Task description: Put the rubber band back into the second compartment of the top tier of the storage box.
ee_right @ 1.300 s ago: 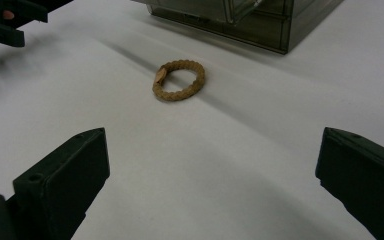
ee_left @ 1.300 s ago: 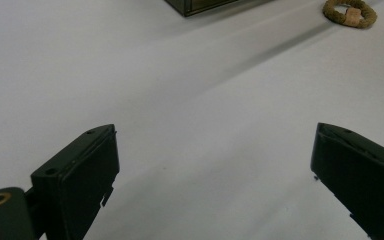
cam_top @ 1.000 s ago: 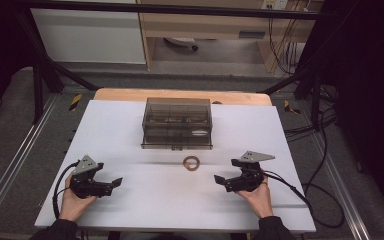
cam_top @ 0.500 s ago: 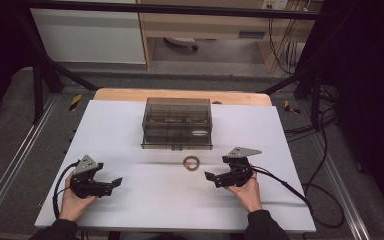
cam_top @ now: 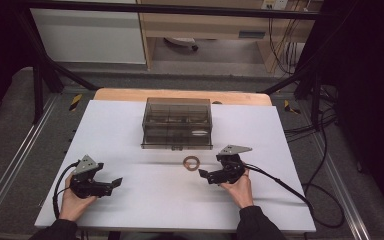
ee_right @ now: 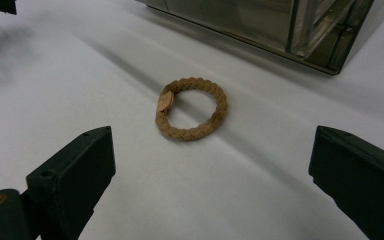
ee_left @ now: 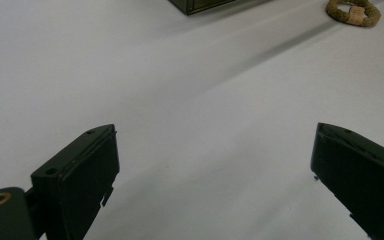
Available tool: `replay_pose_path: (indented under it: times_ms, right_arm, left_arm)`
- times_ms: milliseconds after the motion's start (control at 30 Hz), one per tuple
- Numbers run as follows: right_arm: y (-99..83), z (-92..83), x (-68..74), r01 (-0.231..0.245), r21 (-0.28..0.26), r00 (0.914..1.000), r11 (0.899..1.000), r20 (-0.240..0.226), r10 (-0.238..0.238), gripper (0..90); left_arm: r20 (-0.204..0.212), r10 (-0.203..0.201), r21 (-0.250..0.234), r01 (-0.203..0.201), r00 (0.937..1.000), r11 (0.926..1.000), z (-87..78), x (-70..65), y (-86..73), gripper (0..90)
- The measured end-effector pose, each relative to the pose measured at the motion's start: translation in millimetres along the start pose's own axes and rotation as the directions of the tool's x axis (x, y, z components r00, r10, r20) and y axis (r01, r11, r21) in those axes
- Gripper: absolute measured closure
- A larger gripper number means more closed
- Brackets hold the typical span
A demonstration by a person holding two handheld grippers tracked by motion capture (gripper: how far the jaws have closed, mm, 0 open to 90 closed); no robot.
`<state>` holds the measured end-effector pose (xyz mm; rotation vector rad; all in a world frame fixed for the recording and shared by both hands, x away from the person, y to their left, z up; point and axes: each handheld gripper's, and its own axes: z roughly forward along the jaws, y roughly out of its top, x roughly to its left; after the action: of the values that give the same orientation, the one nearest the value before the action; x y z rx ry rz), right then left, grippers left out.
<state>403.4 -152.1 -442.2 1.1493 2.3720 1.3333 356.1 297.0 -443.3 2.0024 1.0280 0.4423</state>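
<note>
A tan braided ring [cam_top: 191, 162] [ee_right: 191, 108] with a small tag lies flat on the white table top [cam_top: 145, 195], just in front of a smoky clear plastic drawer box [cam_top: 177, 123] [ee_right: 275, 25]. My right gripper [cam_top: 203, 176] [ee_right: 212, 170] is open, low over the table, its jaws pointing at the ring from a short way off. My left gripper [cam_top: 115, 183] [ee_left: 215, 175] rests open near the front left, with nothing between its jaws. The ring [ee_left: 353, 11] lies far ahead of it.
A wooden strip [cam_top: 130, 94] runs along the table's far edge behind the box. Cables [cam_top: 280, 182] trail from the right gripper over the table's right side. Metal rails and grey floor flank the table.
My right gripper has moved left and slightly forward, closing in on the ring. The left gripper has stayed where it was.
</note>
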Motion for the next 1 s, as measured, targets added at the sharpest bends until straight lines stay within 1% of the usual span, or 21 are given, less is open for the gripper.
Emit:
replay_pose_path:
  times_ms: [233, 333, 367, 400, 433, 467, 633, 700, 767, 800, 833, 900, 1000]
  right_arm:
    - [3.1, 11.8, 1.8, 0.002, 0.006, 0.9997, 1.0, 0.023, -0.002, 8.9]
    - [4.7, 15.3, 2.9, -0.001, 0.013, 0.9996, 1.0, 0.028, 0.0, 12.1]
    - [5.3, 16.9, 3.1, 0.006, 0.014, 0.9994, 1.0, 0.034, -0.006, 12.9]
    - [5.9, 18.3, 3.1, 0.011, 0.015, 0.9992, 1.0, 0.037, -0.012, 14.5]
    - [6.7, 20.4, 3.4, 0.007, 0.017, 0.9991, 1.0, 0.041, -0.007, 17.1]
    - [6.7, 20.4, 3.4, 0.007, 0.017, 0.9991, 1.0, 0.041, -0.007, 17.1]
    - [7.0, 24.3, 2.0, -0.015, 0.012, 0.9987, 1.0, 0.048, 0.014, 24.0]
    - [7.1, 25.4, 1.5, -0.012, 0.009, 0.9988, 1.0, 0.047, 0.012, 27.6]
    - [8.1, 27.3, 0.9, 0.003, 0.015, 0.9986, 1.0, 0.054, -0.003, 32.8]
    - [8.1, 27.3, 0.9, 0.003, 0.015, 0.9986, 1.0, 0.054, -0.003, 32.8]
    - [9.5, 28.9, 1.6, 0.015, 0.02, 0.9983, 1.0, 0.056, -0.016, 36.3]
    - [10.0, 30.1, 2.0, 0.018, 0.019, 0.9983, 1.0, 0.055, -0.019, 37.6]
    - [11.5, 34.3, 2.4, 0.02, 0.03, 0.9973, 0.999, 0.07, -0.022, 42.0]
  left_arm:
    - [0.0, 0.0, 0.0, 0.0, 1.0, 1.0, -0.1, 0.0, 0.0, 4.7]
    - [-0.001, 0.0, 0.001, 0.0, 1.0, 1.0, 0.0, -0.1, 0.0, 4.7]
    - [-0.001, 0.0, 0.0, 0.0, 1.0, 1.0, 0.0, 0.0, 0.0, 4.7]
    - [-0.001, 0.0, 0.0, 0.0, 1.0, 1.0, 0.0, 0.0, 0.0, 4.7]
    - [-0.001, 0.0, 0.0, 0.0, 1.0, 1.0, -0.1, 0.1, 0.0, 4.7]
    - [-0.001, 0.0, -0.001, 0.0, 1.0, 1.0, -0.1, 0.1, 0.0, 4.7]
    - [-0.002, 0.0, 0.002, 0.0, 1.0, 1.0, 0.1, 0.1, 0.0, 4.8]
    - [-0.002, 0.0, 0.001, 0.0, 1.0, 1.0, 0.1, 0.0, 0.0, 4.8]
    - [-0.002, 0.001, 0.002, -0.001, 1.0, 1.0, 0.1, 0.2, 0.0, 4.8]
    - [-0.003, 0.0, 0.002, 0.0, 1.0, 1.0, 0.1, 0.2, 0.0, 4.8]
    - [-0.003, 0.0, 0.002, 0.0, 1.0, 1.0, 0.1, 0.3, 0.0, 4.7]
    - [-0.003, 0.0, 0.001, 0.0, 1.0, 1.0, 0.0, 0.3, 0.0, 4.8]
    - [-0.004, 0.0, -0.002, 0.0, 1.0, 1.0, -0.3, 0.3, 0.0, 4.8]
